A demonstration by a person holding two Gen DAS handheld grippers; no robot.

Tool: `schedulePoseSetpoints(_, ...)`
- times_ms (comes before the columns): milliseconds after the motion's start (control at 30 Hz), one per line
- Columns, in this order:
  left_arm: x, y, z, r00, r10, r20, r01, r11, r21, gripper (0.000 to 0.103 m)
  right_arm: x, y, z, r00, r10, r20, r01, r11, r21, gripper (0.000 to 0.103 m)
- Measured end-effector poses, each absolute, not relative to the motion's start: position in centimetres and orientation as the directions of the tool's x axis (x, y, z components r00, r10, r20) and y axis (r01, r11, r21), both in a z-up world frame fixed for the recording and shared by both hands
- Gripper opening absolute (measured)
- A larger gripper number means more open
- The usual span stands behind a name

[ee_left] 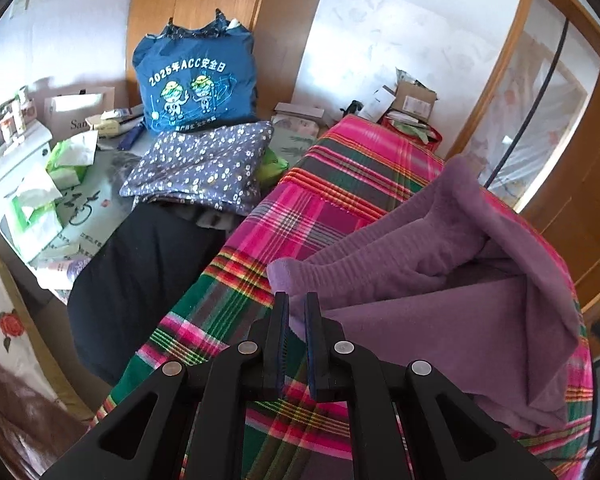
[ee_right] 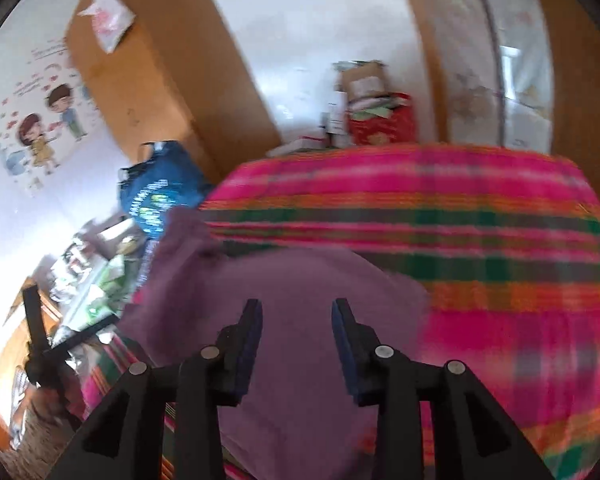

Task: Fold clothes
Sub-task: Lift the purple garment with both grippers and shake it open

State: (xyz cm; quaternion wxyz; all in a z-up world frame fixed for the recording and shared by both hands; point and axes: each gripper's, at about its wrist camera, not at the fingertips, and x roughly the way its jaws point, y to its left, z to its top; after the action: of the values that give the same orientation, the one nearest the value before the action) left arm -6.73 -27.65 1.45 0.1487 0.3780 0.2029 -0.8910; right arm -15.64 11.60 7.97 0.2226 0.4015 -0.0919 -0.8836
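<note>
- One purple fleece garment [ee_left: 440, 320] is lying on the plaid bedspread [ee_left: 340, 184], partly doubled over, its ribbed cuff [ee_left: 296, 272] trailing toward the bedspread's left edge.
- The left gripper [ee_left: 296, 308] is pinching a fold of the garment, jaws nearly together.
- The right gripper [ee_right: 296, 312] is hovering over the garment, jaws spread and holding nothing; its view is blurred.
- Folding is looking midway: loose, uneven layers are remaining to square up.

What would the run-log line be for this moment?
task: fold clothes | left gripper: shut on purple fleece garment | right gripper: open above it | surface: pink plaid cloth | right view blurred
</note>
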Motion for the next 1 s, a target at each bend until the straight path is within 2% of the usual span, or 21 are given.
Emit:
schedulePoseSetpoints(200,-6.6,-27.1,1.2,-0.653,-0.105,-0.750,0.415,-0.878,-0.238,0.008,-13.7,16.4,2.8,-0.530,-0.478,-0.700,0.143,-0.864,0.482,0.041)
schedulePoseSetpoints(300,-6.4,-26.6,1.2,-0.653,-0.096,-0.752,0.402,-0.885,-0.235,0.008,-13.2,16.5,1.6,-0.512,-0.560,-0.651,0.147,-0.804,0.576,0.043)
schedulePoseSetpoints(700,-7.2,-26.1,0.5,-0.642,-0.023,-0.766,0.388,-0.872,-0.299,0.008,-12.5,15.0,-1.0,-0.450,-0.656,-0.606,0.070,-0.703,0.708,0.045)
schedulePoseSetpoints(767,-7.4,-26.0,0.4,-0.641,-0.021,-0.767,0.383,-0.875,-0.296,0.008,-12.5,14.4,-0.6,-0.448,-0.655,-0.609,0.099,-0.713,0.694,0.034)
schedulePoseSetpoints(800,-7.5,-26.0,0.4,-0.642,-0.020,-0.767,0.382,-0.876,-0.296,0.008,-12.4,14.2,0.2,-0.462,-0.641,-0.613,0.128,-0.732,0.669,0.019)
schedulePoseSetpoints(1000,-8.0,-26.2,0.3,-0.643,-0.014,-0.766,0.390,-0.867,-0.311,0.008,-12.4,14.9,5.6,-0.564,-0.574,-0.593,0.220,-0.797,0.563,0.013)
